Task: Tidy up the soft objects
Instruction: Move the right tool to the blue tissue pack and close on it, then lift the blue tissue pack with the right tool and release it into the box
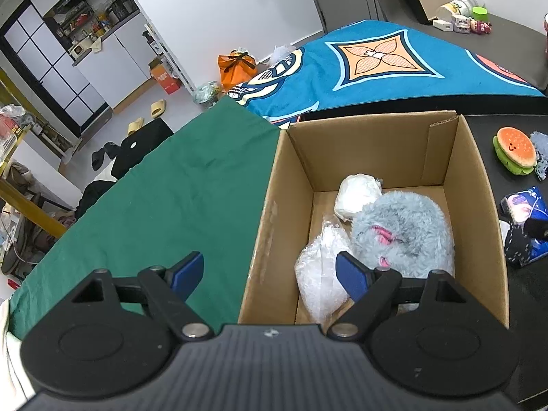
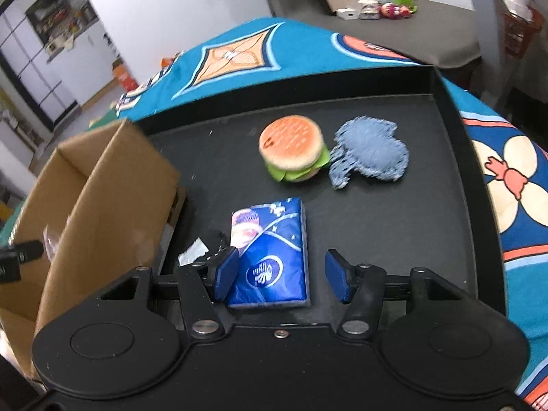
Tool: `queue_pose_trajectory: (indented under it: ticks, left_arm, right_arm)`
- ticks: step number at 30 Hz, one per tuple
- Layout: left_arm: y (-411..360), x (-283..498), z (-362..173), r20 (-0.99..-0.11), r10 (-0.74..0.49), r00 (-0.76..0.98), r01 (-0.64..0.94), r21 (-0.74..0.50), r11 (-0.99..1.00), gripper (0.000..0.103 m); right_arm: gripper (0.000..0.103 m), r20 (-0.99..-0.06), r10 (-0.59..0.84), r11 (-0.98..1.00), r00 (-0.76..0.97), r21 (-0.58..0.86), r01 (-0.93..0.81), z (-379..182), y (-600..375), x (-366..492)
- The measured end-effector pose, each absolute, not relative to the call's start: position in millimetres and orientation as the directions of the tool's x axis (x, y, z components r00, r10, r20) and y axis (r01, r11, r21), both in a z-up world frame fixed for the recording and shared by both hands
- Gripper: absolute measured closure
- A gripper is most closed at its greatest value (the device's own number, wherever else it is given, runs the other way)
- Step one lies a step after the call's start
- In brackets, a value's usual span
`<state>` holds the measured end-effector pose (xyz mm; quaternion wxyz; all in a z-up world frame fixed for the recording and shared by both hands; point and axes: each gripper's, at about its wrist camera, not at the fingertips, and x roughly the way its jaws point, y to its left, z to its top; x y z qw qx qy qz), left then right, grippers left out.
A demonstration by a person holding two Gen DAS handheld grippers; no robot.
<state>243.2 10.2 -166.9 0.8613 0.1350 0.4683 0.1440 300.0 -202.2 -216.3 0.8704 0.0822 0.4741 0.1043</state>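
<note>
Tissue pack between the spread right tongs

The blue tissue pack (image 2: 272,253) lies flat on the black tray (image 2: 394,212) between the wide-open right tongs (image 2: 279,275), touching neither pad. Farther off sit a burger plush (image 2: 293,147) and a denim piece (image 2: 371,152). The left tongs (image 1: 270,274), also spread and empty, hover over the cardboard box (image 1: 376,144) holding a grey plush (image 1: 404,226). A patterned blue cloth (image 1: 376,54) covers the surface.

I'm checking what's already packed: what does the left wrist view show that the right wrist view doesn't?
Only the left wrist view shows the box's contents: a grey plush toy, a white bundle and a clear plastic bag. Only the right wrist view shows the whole tissue pack between the open right tool. Both show the cardboard box, burger plush and black tray.
</note>
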Motion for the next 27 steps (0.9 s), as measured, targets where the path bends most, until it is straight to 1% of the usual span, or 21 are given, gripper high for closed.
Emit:
queue_pose_trajectory:
  ticks: [3,4,6,8,10,20,27]
  left_arm:
    - [11.1,243.0,-167.5,-0.768,0.374,0.520,-0.122,0.366,0.923,0.020]
    - [11.6,242.8,-167.5,-0.768,0.373,0.520,-0.124,0.364,0.923,0.020]
    - [12.2,242.4,-167.4,-0.768,0.372,0.521,-0.124,0.363,0.924,0.020]
    - [12.1,242.0,-167.2,-0.768,0.372,0.521,-0.123,0.364,0.923,0.020]
    - [11.7,240.9,-166.9,-0.766,0.375,0.522,-0.121,0.369,0.922,0.020]
    - [16.0,234.4,-162.9,-0.762,0.385,0.520,-0.132,0.373,0.918,0.020]
    - [18.9,230.6,-161.5,-0.758,0.394,0.520,-0.139,0.380,0.915,0.020]
  right_arm:
    - [0.050,-0.808,0.248,0.969,0.535,0.217,-0.122,-214.8,-198.3,298.3]
    - [0.062,-0.807,0.251,0.968,0.535,0.216,-0.128,-214.0,-198.4,298.0]
    - [0.066,-0.806,0.257,0.966,0.534,0.211,-0.147,-211.3,-197.0,296.5]
    - [0.074,-0.804,0.244,0.969,0.542,0.187,-0.159,-207.8,-196.5,293.8]
    - [0.078,-0.804,0.247,0.969,0.542,0.196,-0.151,-205.9,-199.6,292.7]
    - [0.084,-0.795,0.198,0.980,0.573,0.167,-0.107,-197.6,-216.1,287.8]
    - [0.084,-0.763,0.213,0.976,0.611,0.192,-0.101,-183.1,-223.0,286.6]
